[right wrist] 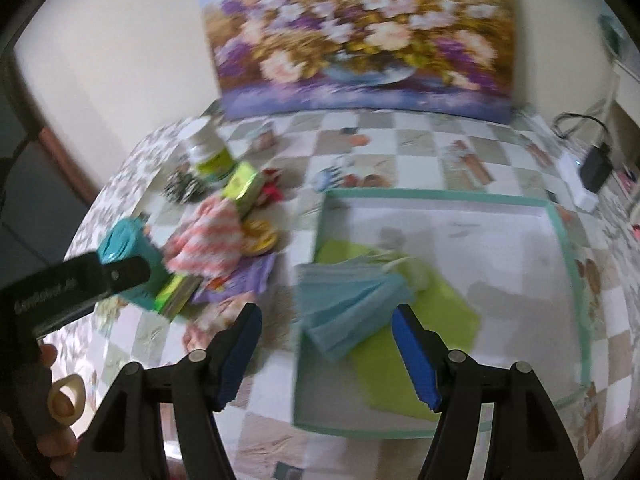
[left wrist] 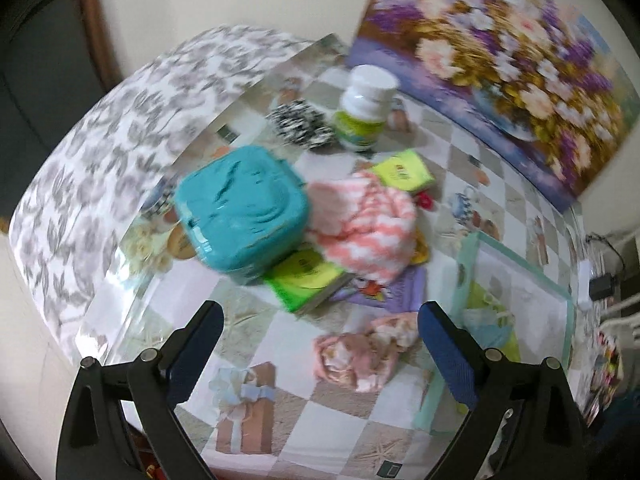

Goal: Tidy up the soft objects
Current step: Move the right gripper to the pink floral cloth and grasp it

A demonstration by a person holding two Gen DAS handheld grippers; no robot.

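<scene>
A pink-and-white striped fluffy cloth (left wrist: pixel 364 224) lies in a pile on the table beside a teal wipes pack (left wrist: pixel 240 212); both show in the right wrist view too, the cloth (right wrist: pixel 204 244) and the pack (right wrist: pixel 132 256). A small pink patterned cloth (left wrist: pixel 360 352) lies just ahead of my open, empty left gripper (left wrist: pixel 320 340). A white box with a teal rim (right wrist: pixel 440 196) holds a green cloth (right wrist: pixel 424 344) and blue face masks (right wrist: pixel 348 300). My right gripper (right wrist: pixel 324 344) is open and empty, over the box's near left edge.
A white bottle with a green label (left wrist: pixel 364 108), a black-and-white scrunchie (left wrist: pixel 300 122), green booklets (left wrist: pixel 308 280) and a purple sheet (left wrist: pixel 396 292) lie around the pile. A flower painting (right wrist: pixel 360 36) leans on the wall. A charger and cable (right wrist: pixel 592 168) sit far right.
</scene>
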